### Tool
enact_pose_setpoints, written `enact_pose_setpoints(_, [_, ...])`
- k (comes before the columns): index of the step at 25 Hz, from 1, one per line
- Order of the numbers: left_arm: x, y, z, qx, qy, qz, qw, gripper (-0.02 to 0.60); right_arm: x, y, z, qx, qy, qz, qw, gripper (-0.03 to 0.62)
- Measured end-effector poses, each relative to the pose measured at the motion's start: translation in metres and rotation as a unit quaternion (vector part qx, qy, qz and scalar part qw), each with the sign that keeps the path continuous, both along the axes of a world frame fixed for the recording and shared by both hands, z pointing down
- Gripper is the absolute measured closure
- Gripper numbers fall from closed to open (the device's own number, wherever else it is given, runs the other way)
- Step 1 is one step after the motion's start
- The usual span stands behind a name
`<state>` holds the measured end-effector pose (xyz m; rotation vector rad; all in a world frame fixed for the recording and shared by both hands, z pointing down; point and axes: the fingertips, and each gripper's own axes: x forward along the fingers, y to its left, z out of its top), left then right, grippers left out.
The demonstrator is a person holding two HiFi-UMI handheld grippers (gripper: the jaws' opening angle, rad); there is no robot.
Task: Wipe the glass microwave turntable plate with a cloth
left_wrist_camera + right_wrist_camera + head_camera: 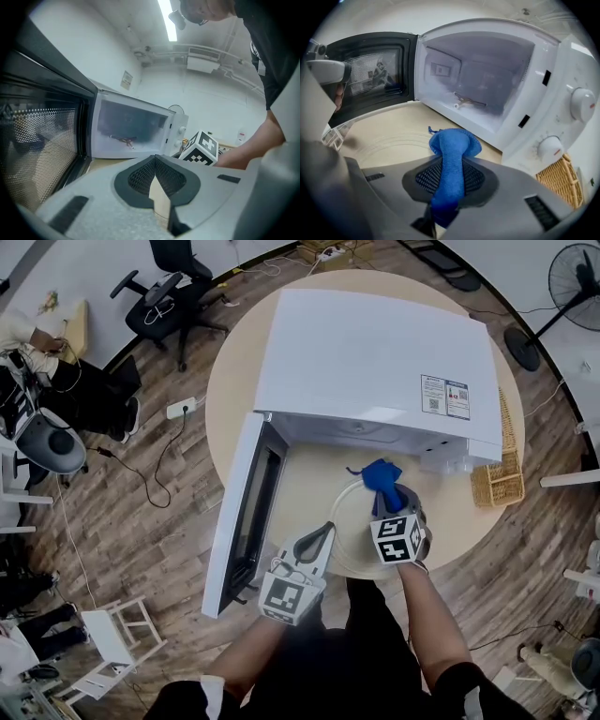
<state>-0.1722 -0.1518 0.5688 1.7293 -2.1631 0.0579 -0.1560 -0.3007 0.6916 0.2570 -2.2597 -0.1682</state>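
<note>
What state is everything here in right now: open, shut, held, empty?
Microwave door: swung wide open.
Microwave cavity: empty, no plate inside.
Glass turntable plate: lying flat on the table, in front of the microwave.
Blue cloth: clamped in the right hand-held gripper.
Left hand-held gripper: shut, holding nothing.
Right hand-held gripper: shut on the blue cloth.

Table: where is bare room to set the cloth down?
Bare tabletop lies between the open door and the glass plate, before the microwave. Crowded on the right: wicker basket beside the microwave.
</note>
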Motion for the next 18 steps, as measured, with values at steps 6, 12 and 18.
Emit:
enact_pose_setpoints(6, [0.001, -0.004, 0.000, 0.001, -0.002, 0.007, 1.0000, 0.575, 0.018, -0.023, -0.001, 0.018, 0.002, 0.036, 0.999, 0.517])
enact_pose_setpoints(12, [0.003, -0.008, 0.002, -0.002, -0.003, 0.016, 0.9999, 0.575, 0.037, -0.042, 0.000, 0.029, 0.007, 0.065, 0.997, 0.517])
enact_pose_setpoints(18, [0.004, -0.008, -0.005, 0.004, -0.003, 0.018, 0.9998, 0.575, 0.057, -0.055, 0.000, 0.033, 0.011, 0.096, 0.995, 0.517])
